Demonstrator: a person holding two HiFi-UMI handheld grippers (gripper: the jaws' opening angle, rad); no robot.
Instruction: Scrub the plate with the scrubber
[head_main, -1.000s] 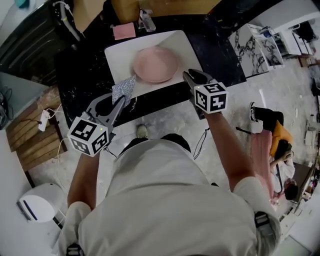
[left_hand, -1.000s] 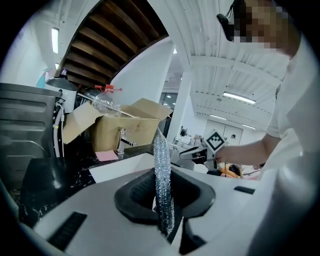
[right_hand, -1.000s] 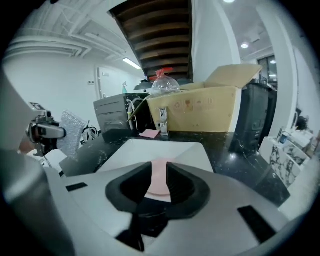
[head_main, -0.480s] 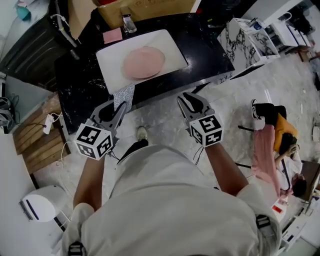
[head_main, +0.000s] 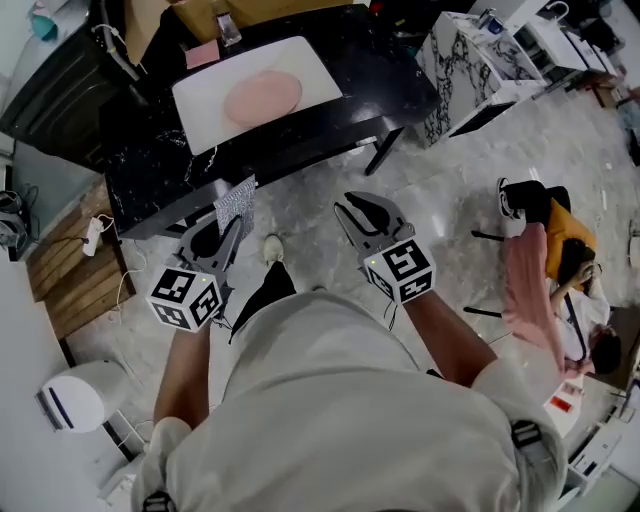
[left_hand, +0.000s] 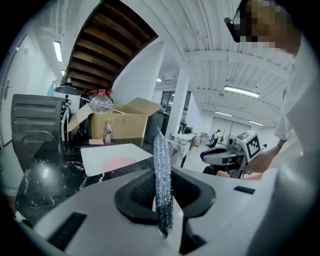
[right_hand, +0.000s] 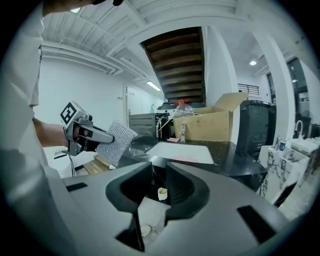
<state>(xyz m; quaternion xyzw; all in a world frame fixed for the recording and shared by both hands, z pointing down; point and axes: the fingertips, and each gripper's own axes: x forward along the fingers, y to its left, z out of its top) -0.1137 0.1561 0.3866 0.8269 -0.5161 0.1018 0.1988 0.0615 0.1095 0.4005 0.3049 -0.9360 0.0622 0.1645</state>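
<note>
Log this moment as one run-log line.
left gripper shut on scrubber | right gripper empty, jaws slightly apart | plate on tray on table | both grippers over floor, short of table

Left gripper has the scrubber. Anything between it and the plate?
Nothing visible. The left gripper is shut on the scrubber, held short of the black table; the plate lies on the white tray on it, with only bare tabletop between.
</note>
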